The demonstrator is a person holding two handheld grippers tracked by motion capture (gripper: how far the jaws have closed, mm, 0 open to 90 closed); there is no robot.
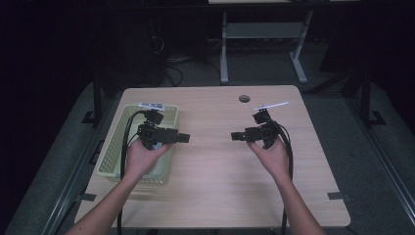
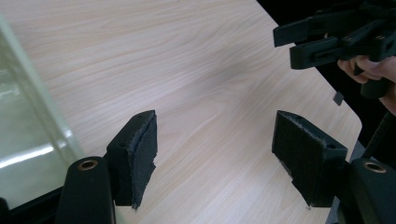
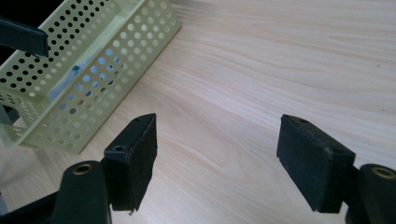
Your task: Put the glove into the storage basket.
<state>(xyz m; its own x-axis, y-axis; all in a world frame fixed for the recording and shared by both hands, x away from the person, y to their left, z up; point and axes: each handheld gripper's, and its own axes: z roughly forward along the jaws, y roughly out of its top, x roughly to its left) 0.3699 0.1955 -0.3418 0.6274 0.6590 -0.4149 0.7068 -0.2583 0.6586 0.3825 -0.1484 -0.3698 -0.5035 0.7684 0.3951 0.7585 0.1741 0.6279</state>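
A: L gripper (image 1: 185,138) status?
B: I see jaws wide, nothing between, over basket's (image 1: 113,142) right rim at table's (image 1: 220,186) left.
A: R gripper (image 1: 235,135)?
B: Wide too, empty, above bare wood right of centre.

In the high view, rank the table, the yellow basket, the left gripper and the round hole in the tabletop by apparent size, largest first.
1. Table.
2. Yellow basket.
3. Left gripper, open and empty; the right gripper looks about the same size.
4. Round hole, smallest, though it lies farthest from the camera.
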